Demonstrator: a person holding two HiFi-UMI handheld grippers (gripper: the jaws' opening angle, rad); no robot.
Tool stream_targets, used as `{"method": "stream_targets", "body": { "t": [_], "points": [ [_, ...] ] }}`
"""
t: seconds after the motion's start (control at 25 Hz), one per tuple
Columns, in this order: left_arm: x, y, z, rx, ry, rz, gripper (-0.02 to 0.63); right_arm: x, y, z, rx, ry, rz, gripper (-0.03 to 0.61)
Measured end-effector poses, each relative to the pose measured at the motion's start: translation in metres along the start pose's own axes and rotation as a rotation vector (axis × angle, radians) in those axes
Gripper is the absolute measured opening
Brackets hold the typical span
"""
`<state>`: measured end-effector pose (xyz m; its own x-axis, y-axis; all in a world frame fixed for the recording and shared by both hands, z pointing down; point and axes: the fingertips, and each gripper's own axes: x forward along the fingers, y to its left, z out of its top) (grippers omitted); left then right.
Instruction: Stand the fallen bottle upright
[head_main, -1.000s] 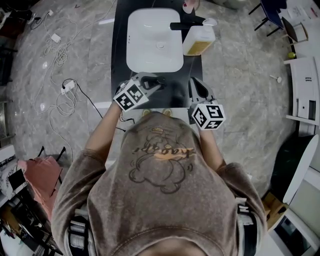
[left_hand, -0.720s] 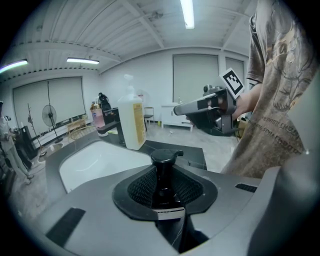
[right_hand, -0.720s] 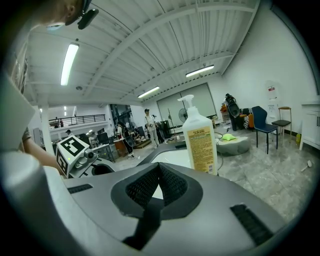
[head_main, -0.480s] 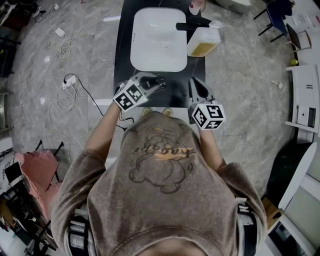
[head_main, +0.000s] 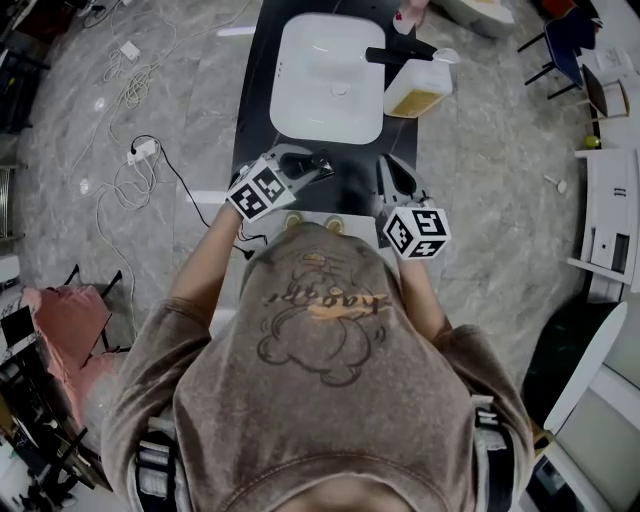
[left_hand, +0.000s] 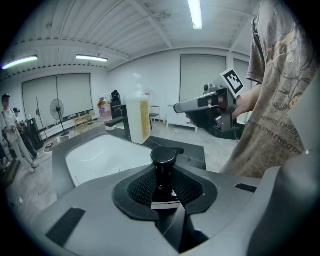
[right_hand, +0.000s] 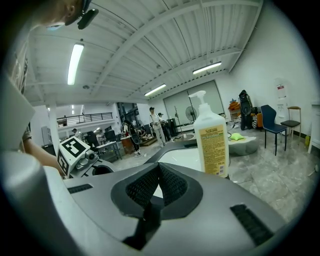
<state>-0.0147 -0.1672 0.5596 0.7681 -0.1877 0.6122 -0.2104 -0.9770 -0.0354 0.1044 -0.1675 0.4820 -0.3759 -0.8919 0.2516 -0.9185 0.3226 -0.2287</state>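
The left claw (left_hand: 165, 186) is clamped narrowly on the neck of a black pump bottle (left_hand: 163, 157). The bottle's pump head is uppermost, above the bench (head_main: 250, 110) on the near side of the white sink (head_main: 330, 110). Whether its base rests there cannot be told. Off the sink's near right corner, the right claw (right_hand: 159, 181) is closed and empty. A pale soap bottle (right_hand: 212, 137) stands upright just right of the sink.
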Motion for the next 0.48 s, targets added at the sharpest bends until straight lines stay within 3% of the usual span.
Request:
{"method": "stream_targets", "body": {
  "t": [0.48],
  "points": [
    [-0.009, -0.002, -0.003, -0.049, -0.001, 0.022, 0.089, 0.009, 0.015, -0.001, -0.018, 0.017, 0.065, 0.000]
  ]
}}
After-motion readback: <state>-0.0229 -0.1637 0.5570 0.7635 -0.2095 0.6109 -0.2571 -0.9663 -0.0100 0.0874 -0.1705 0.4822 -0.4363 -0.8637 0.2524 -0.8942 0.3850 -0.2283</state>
